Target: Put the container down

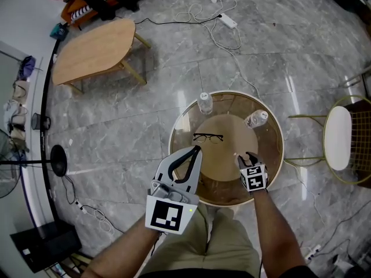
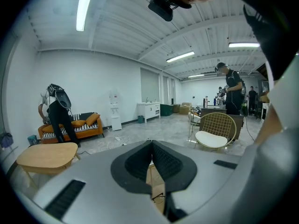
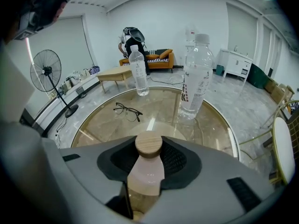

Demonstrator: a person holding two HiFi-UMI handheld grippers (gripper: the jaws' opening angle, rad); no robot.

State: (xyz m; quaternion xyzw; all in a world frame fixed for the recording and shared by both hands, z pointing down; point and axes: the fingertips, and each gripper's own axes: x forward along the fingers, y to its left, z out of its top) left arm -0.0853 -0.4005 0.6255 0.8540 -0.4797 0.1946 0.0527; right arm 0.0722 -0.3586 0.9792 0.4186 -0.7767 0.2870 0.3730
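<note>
My right gripper (image 3: 148,149) is shut on the container (image 3: 145,174), a pale translucent bottle with a round wooden lid (image 3: 148,143). The bottle stands upright between the pads; its base is hidden. In the head view my right gripper (image 1: 246,157) is over the near right part of the round glass table (image 1: 175,133). My left gripper (image 1: 197,150) is held up at the table's near left edge. Its jaws are shut with nothing between them (image 2: 152,143).
Two clear water bottles (image 1: 204,103) (image 1: 255,119) stand at the table's far side, black-rimmed glasses (image 1: 208,137) in its middle. A gold wire chair with a white seat (image 1: 338,138) is at the right. A low wooden table (image 1: 95,50), cables (image 1: 220,22) and a fan base (image 1: 58,160) are on the floor.
</note>
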